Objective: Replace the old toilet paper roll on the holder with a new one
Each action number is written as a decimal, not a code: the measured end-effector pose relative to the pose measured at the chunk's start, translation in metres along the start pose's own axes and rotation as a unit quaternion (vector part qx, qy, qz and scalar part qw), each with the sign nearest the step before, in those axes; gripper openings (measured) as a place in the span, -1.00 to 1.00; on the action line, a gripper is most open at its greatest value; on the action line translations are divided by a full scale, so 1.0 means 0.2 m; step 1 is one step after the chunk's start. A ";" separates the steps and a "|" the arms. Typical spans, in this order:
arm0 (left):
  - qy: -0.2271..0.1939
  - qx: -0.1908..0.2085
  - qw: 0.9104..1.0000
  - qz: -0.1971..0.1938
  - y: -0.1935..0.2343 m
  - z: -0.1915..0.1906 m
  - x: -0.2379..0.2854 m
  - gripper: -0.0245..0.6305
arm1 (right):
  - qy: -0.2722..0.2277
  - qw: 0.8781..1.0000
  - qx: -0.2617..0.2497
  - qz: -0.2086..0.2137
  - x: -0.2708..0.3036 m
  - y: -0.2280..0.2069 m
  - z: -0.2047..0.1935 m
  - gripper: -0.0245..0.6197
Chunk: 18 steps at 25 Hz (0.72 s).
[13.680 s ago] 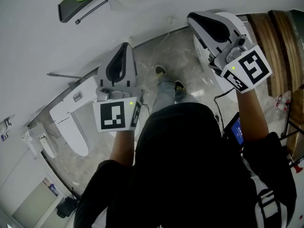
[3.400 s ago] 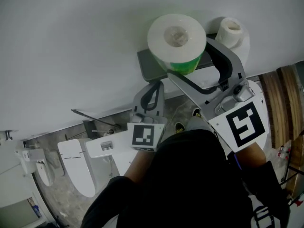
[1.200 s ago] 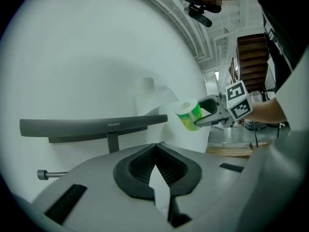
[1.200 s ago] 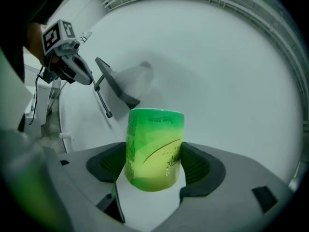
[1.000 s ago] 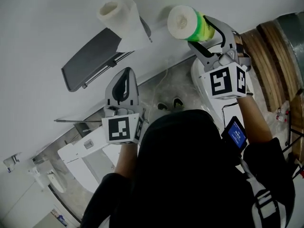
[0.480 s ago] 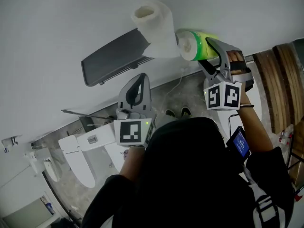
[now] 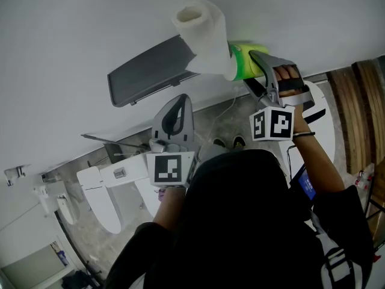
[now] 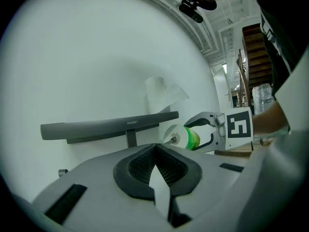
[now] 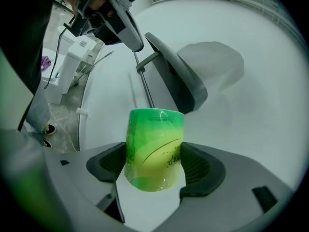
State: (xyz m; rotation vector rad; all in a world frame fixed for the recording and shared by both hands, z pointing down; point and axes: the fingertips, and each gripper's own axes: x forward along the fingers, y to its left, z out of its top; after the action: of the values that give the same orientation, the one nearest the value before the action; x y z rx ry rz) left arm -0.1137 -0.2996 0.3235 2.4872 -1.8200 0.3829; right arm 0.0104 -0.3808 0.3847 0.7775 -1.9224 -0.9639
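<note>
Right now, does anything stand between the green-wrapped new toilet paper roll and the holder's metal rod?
Nothing visible does. The green-wrapped roll is at the tip of the metal rod; the white old roll sits above, on the grey shelf.

Occlusions and unreadable detail
Head view: the white roll [image 7: 201, 38] covers one end of the green-wrapped roll [image 7: 248, 67]. Right gripper view: that roll hides the lower end of the holder bar [image 9: 145, 88]; the wrapper print is too small to read.
</note>
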 end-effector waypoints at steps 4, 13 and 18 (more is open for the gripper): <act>0.014 0.009 1.000 0.016 0.03 -0.01 -0.02 -0.88 | -0.014 1.000 -0.016 -0.001 0.01 0.02 0.08 0.19; 0.009 0.009 1.000 0.020 0.05 -0.03 -0.04 -0.88 | -0.017 0.999 -0.044 -0.013 0.05 0.04 0.19 0.19; 0.009 0.005 1.000 0.018 0.05 -0.02 -0.04 -0.88 | -0.020 0.997 -0.070 -0.022 0.04 0.04 0.28 0.19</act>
State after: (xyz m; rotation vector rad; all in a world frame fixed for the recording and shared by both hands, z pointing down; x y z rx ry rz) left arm -0.1266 -0.2944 0.3247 2.4527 -1.8623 0.4160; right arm -0.0428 -0.3643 0.3754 0.7272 -1.8550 -1.1367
